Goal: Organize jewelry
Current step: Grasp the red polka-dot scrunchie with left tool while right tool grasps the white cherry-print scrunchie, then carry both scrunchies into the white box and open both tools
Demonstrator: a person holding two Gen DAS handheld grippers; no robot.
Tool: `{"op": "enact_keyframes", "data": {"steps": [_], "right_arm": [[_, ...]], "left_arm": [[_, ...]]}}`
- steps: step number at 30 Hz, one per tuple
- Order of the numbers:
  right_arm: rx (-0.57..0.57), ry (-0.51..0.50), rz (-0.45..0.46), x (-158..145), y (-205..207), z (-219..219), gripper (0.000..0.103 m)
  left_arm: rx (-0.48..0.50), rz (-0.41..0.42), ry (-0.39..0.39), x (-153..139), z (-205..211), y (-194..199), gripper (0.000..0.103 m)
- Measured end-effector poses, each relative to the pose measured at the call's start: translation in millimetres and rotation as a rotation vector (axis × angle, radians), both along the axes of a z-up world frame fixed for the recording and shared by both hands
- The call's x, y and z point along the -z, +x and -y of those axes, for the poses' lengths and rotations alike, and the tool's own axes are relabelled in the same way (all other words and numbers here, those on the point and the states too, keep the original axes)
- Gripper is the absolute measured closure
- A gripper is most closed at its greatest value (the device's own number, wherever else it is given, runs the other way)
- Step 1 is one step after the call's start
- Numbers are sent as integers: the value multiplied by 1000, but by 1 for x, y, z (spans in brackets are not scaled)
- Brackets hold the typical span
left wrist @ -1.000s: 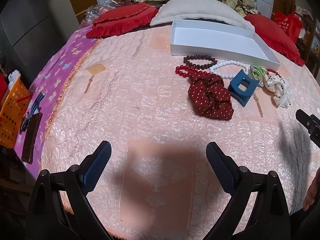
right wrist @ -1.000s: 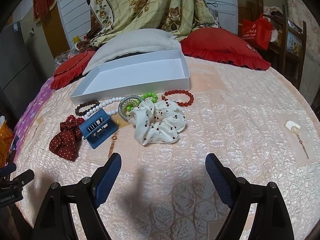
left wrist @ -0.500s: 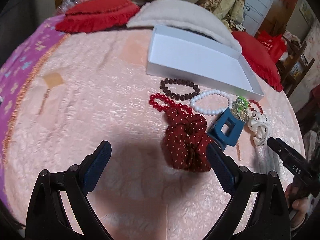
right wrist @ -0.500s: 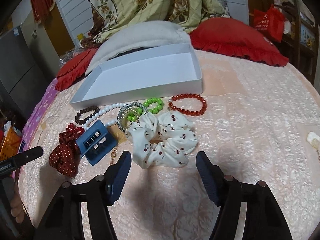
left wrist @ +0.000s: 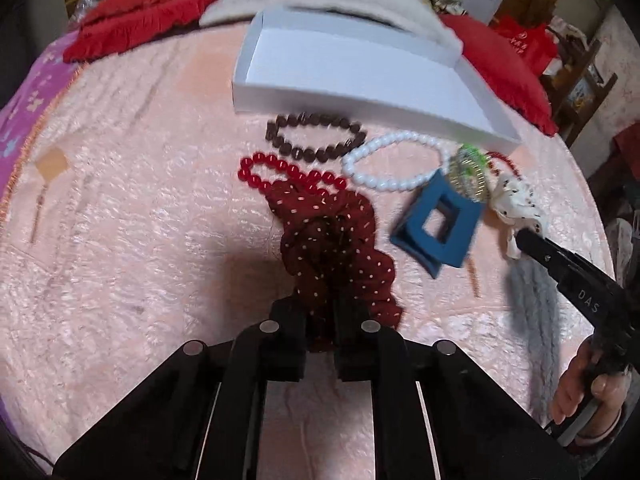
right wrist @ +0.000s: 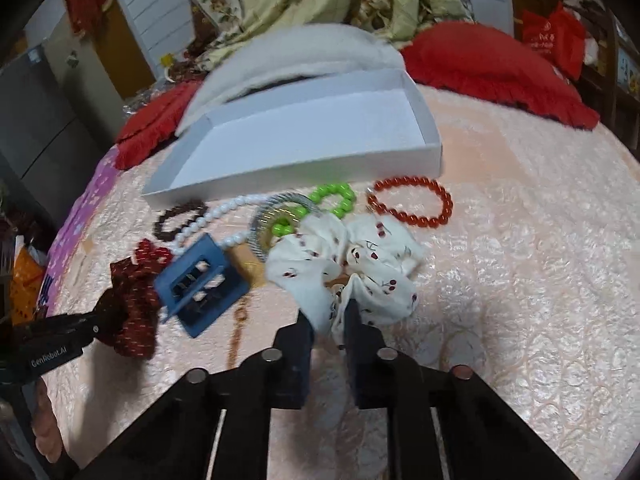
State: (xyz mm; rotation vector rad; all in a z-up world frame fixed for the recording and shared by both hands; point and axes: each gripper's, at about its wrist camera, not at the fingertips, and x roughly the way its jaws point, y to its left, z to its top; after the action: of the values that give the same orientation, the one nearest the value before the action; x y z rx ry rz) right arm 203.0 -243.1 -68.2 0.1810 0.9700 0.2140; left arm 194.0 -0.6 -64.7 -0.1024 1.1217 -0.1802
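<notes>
My left gripper is shut on the near edge of a dark red dotted scrunchie, also seen in the right wrist view. My right gripper is shut on the near edge of a white cherry-print scrunchie. Both scrunchies lie on the pink bedspread. An open white box sits behind the pile. Around it lie a blue claw clip, a red bead bracelet, a brown bead bracelet, a white bead bracelet, a green bead bracelet and an orange-red bracelet.
Red cushions and a grey pillow line the back of the bed. A thin chain lies by the claw clip. An orange basket stands off the left edge. A purple sheet borders the left.
Both grippers moved forward onto the pile and closed, the left on the dark red scrunchie and the right on the white scrunchie. They were open before.
</notes>
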Motion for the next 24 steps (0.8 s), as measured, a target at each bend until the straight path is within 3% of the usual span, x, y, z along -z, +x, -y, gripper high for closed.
{"op": "enact_keyframes", "data": {"steps": [12,15,19,24], "right_arm": [[-71,-7,136,-75,-24,-7,92],[-77,-18,168,-96,-12,-6,92],[-72,-46,176,-112,26,-4,92],[-47,-65,119,-97,92,0,92]], "left_arm": [[46,185,-28,-104,-14,-25,95],[50,197,-20,-123,-17,-9,95],[62,218,54,-139,-16,25,95],[63,186,116,-124,-10,98,95]]}}
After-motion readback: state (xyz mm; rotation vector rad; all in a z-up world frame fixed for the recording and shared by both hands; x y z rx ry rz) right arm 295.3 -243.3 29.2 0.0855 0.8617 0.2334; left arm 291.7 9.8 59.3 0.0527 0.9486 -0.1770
